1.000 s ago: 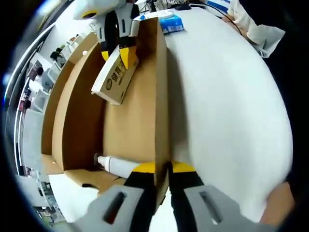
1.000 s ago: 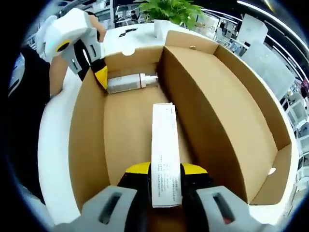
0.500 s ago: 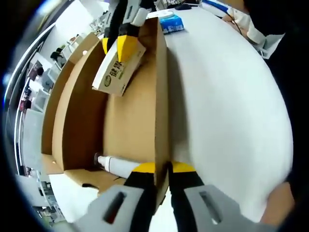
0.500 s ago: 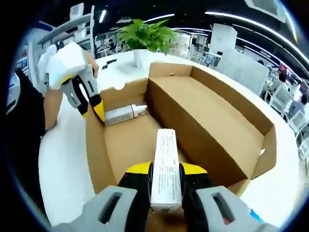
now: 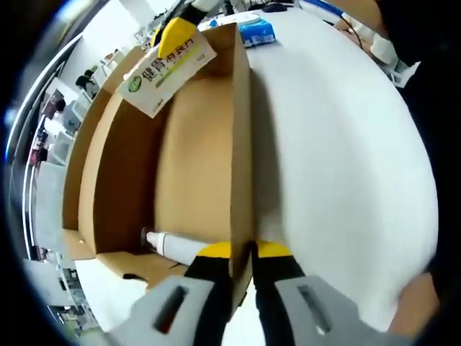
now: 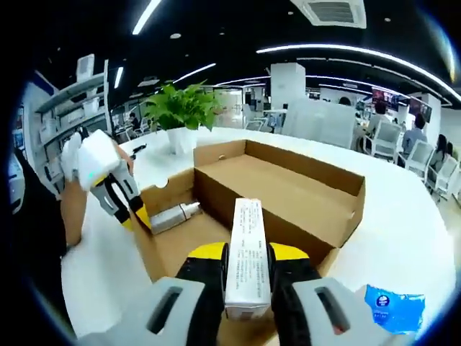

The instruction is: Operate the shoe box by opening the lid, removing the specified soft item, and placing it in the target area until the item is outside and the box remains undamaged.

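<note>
The open cardboard shoe box (image 5: 205, 158) lies on the white table (image 5: 338, 158). My left gripper (image 5: 243, 254) is shut on the box's near side wall, one jaw on each face. My right gripper (image 6: 247, 254) is shut on a long white carton with printed text (image 6: 246, 252), held up above the box (image 6: 288, 191). In the left gripper view that carton (image 5: 162, 72) hangs over the box's far end, pinched by the right gripper (image 5: 175, 36). A white tube (image 5: 176, 247) lies in the box's near corner; it shows as a silver tube (image 6: 167, 216) beside the left gripper (image 6: 133, 209).
A blue tissue packet (image 5: 256, 32) lies on the table past the box; it is at the lower right as the packet (image 6: 392, 301) in the right gripper view. A potted plant (image 6: 180, 115) stands behind the box. A person's sleeve (image 5: 382, 47) reaches in at the far right.
My right gripper has lifted the white carton up out of the box, clear of the floor. The left gripper keeps its hold on the box wall.
</note>
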